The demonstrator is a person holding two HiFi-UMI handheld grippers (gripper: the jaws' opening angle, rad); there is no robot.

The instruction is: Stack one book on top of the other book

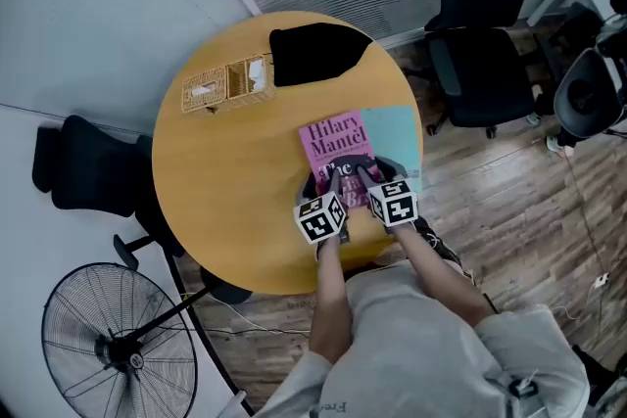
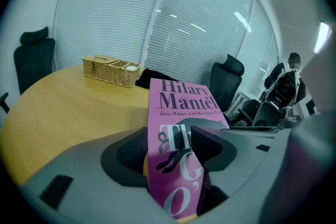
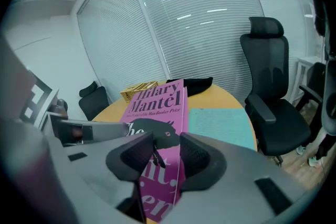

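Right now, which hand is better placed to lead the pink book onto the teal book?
Probably right: left tongs and right tongs both grip the pink book, but the teal book lies on that side.

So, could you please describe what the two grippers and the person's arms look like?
The left gripper and right gripper have smooth grey bodies with dark, curved jaws lined by ribbed black pads. Each carries a white cube printed with black square markers. The person wears a light grey top whose sleeves leave the forearms uncovered.
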